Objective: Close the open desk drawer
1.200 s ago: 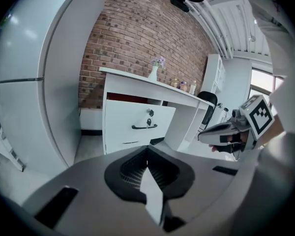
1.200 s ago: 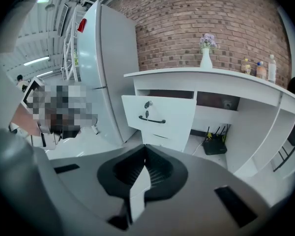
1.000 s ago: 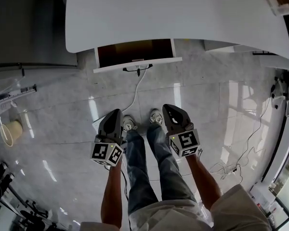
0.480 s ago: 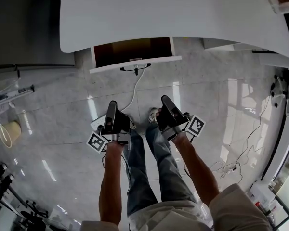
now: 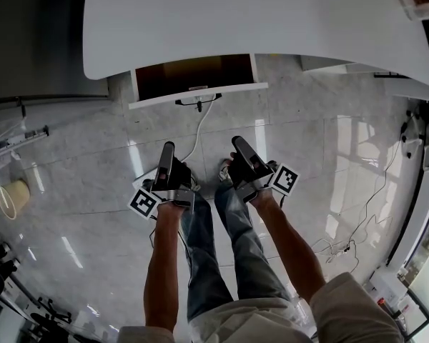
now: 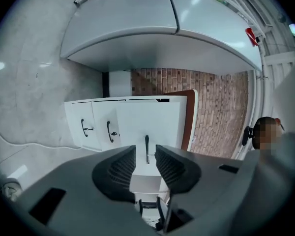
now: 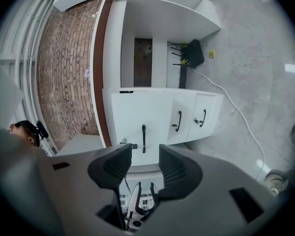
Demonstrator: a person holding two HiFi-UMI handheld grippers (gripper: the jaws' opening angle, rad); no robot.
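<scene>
Tiled floor point(image 5: 79, 191), desk point(image 5: 272, 20), open drawer point(image 5: 193, 76), left hand-held gripper point(image 6: 145, 151), right hand-held gripper point(image 7: 145, 150), both just spreading, empty

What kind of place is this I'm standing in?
Probably an office or workshop room: a white desk with an open drawer, a polished tile floor with a loose cable across it, and a brick wall behind.

White counter point(image 5: 272, 20); below it, drawer point(image 5: 193, 77) white-fronted, brown inside; floor point(image 5: 307, 148) grey; left hand-held gripper point(image 5: 167, 148) and right hand-held gripper point(image 5: 239, 143) dark grey.
</scene>
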